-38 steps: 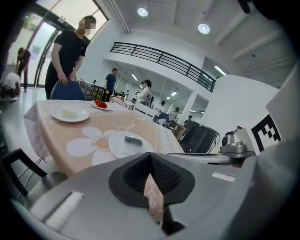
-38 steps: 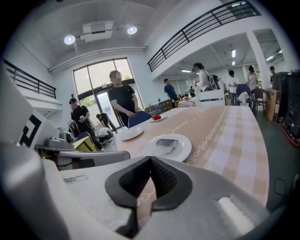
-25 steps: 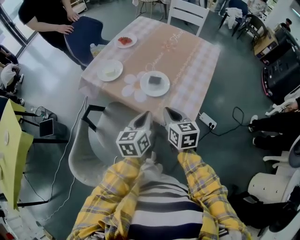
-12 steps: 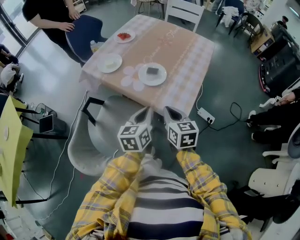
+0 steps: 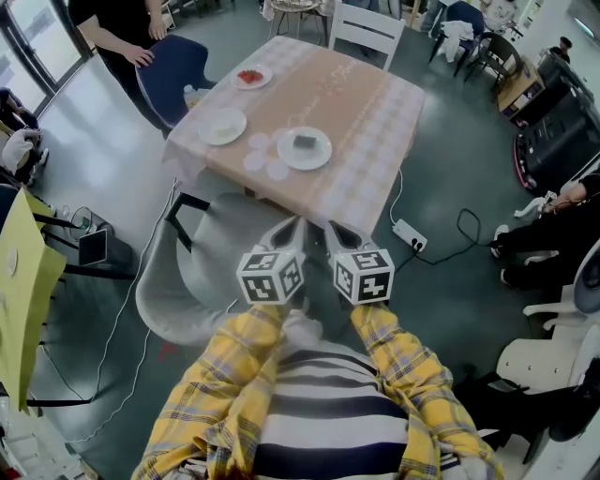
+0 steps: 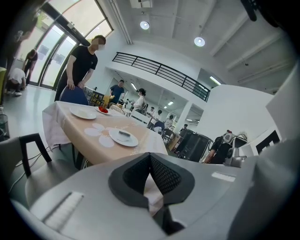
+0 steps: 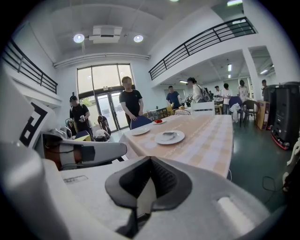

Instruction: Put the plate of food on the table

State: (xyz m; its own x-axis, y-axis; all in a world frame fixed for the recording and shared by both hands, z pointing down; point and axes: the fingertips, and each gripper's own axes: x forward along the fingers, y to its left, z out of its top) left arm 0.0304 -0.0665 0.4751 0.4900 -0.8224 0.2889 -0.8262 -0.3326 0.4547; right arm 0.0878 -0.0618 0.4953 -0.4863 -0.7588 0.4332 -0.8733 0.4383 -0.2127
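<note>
While I am holding my left tool (image 5: 289,231) and right tool (image 5: 336,231) pressed shut on nothing above the grey chair (image 5: 192,281), I am judging that steering wide of it matters most. Beyond, the white plate (image 5: 305,147) with dark food is sitting flat on the checked worktop (image 5: 366,112), near its close edge.

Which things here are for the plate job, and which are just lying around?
For the job: table, red-food plate, pale-food plate, dark-food plate, left gripper, right gripper, both shut, empty.
Just lying about: grey chair, white chair, blue chair, power strip.
</note>
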